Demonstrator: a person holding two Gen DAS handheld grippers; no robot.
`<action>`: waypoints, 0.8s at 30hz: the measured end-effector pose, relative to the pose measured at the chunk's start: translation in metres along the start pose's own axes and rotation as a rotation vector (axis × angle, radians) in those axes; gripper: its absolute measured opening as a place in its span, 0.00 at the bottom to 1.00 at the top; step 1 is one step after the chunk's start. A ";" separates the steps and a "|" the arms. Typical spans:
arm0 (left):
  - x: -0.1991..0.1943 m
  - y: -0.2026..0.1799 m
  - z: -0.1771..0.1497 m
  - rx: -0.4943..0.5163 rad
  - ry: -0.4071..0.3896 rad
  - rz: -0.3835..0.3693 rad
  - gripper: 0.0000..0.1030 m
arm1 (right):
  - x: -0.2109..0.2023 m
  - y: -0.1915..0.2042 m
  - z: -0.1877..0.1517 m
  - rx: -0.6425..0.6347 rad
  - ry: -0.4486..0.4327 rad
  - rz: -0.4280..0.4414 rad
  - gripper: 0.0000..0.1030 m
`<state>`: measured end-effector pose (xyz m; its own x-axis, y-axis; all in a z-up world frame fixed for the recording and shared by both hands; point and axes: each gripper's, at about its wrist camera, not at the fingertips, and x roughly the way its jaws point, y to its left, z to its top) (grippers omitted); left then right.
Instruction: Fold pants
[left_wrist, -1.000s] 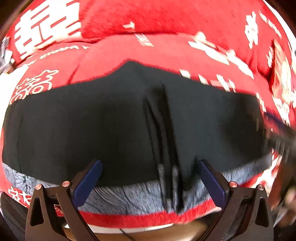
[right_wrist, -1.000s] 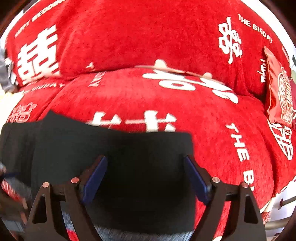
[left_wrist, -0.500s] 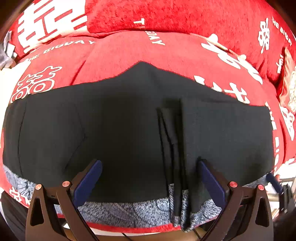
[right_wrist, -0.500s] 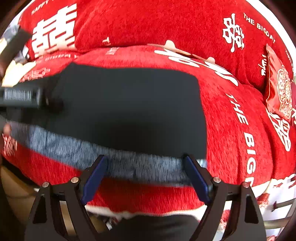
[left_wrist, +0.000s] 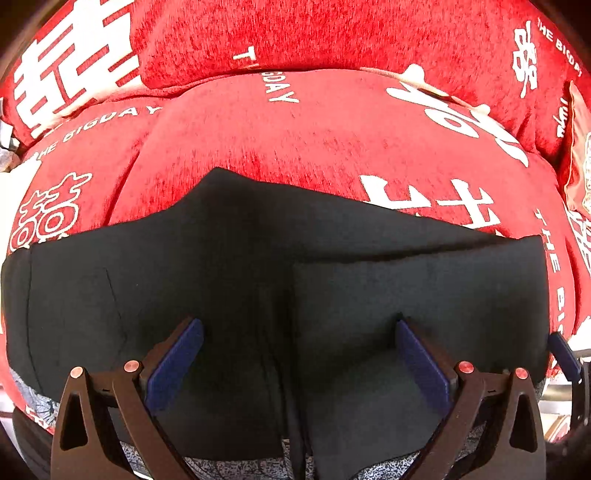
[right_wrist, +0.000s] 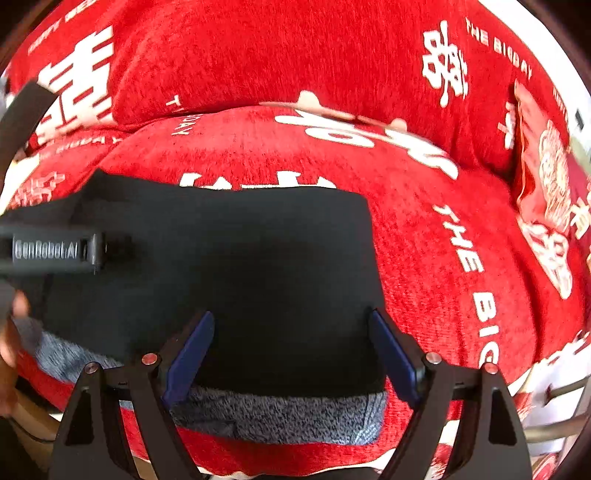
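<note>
Two grippers: my left gripper (left_wrist: 299, 360) and right gripper (right_wrist: 291, 354) — both spread wide, holding nothing.
Pants: black fabric pants (right_wrist: 236, 258) with grey waistband, flat on red cushioned sofa (right_wrist: 332, 155) — beneath both.

close wrist views, steeply down, sharing pants (left_wrist: 258, 280)

- The pants (left_wrist: 236, 295) lie flat on the sofa seat (left_wrist: 314, 140), along its front edge.
- A folded panel (left_wrist: 417, 295) lies on their right half.
- The backrest (right_wrist: 258, 55) rises behind; a cushion (right_wrist: 546, 192) stands at the right.
</note>
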<state>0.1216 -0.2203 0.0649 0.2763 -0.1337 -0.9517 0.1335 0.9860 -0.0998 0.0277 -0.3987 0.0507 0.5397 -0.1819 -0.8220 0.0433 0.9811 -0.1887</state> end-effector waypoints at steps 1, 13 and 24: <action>-0.001 0.000 -0.002 0.011 -0.001 0.002 1.00 | -0.003 0.003 -0.006 -0.016 -0.008 -0.007 0.87; -0.034 0.057 -0.050 -0.047 -0.038 -0.041 1.00 | -0.043 0.010 -0.013 0.008 -0.051 0.058 0.90; -0.014 0.092 -0.050 -0.063 -0.016 0.063 1.00 | 0.029 0.069 0.034 0.017 0.010 0.098 1.00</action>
<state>0.0824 -0.1229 0.0550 0.2978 -0.0722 -0.9519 0.0553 0.9968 -0.0583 0.0748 -0.3345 0.0320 0.5337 -0.0855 -0.8413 0.0053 0.9952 -0.0978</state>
